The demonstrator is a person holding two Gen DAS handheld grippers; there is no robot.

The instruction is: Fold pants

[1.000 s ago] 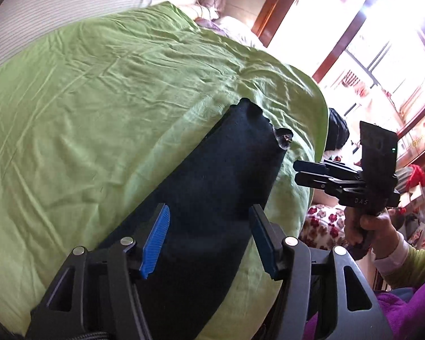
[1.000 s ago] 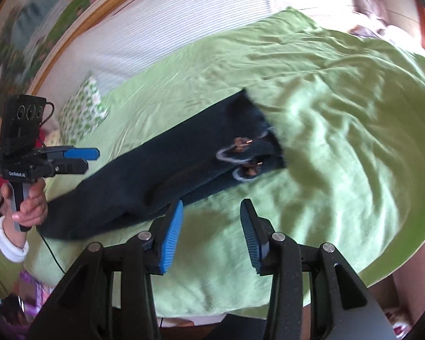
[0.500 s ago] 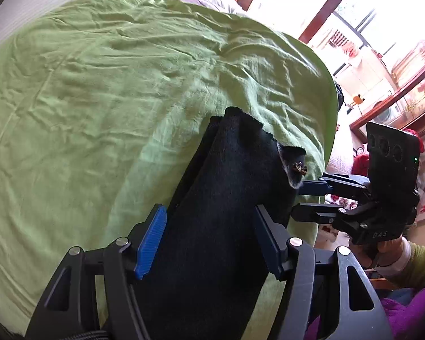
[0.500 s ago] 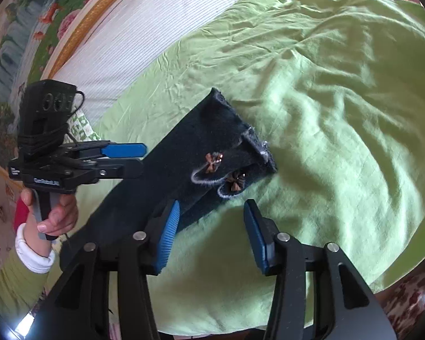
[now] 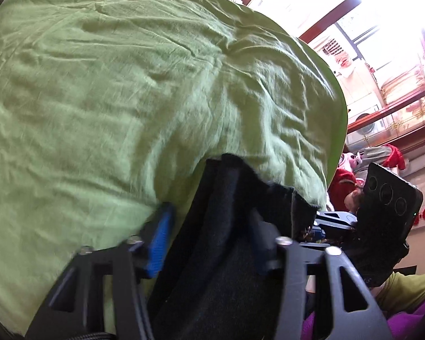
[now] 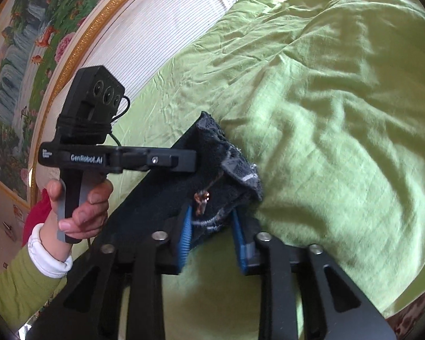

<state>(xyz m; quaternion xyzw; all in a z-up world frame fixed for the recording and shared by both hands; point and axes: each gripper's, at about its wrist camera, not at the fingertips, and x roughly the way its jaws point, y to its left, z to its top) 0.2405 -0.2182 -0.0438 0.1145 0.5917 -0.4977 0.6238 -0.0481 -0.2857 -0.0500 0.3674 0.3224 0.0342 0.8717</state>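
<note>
Dark navy pants [image 5: 229, 226] lie on a green bedsheet [image 5: 127, 85], the hem ends with small brown bows [image 6: 201, 198] nearest my grippers. My left gripper [image 5: 209, 226] is open, its fingers straddling one edge of the hem end; in the right wrist view its fingers [image 6: 167, 161] appear pressed together from the side. My right gripper [image 6: 212, 229] is open with its blue pads on either side of the near hem corner, the cloth [image 6: 212, 175] between them. It also shows in the left wrist view [image 5: 331, 223], partly hidden by the pants.
The green sheet [image 6: 325, 113] covers the whole bed. A white striped headboard [image 6: 155, 22] and a framed flower painting [image 6: 28, 56] are at the left. Bright windows [image 5: 368, 28] and red ornaments [image 5: 345, 178] lie beyond the bed's right edge.
Both grippers have moved in from above the bed to the hem end of the pants. Their fingers now straddle the cloth, which has bunched up slightly.
</note>
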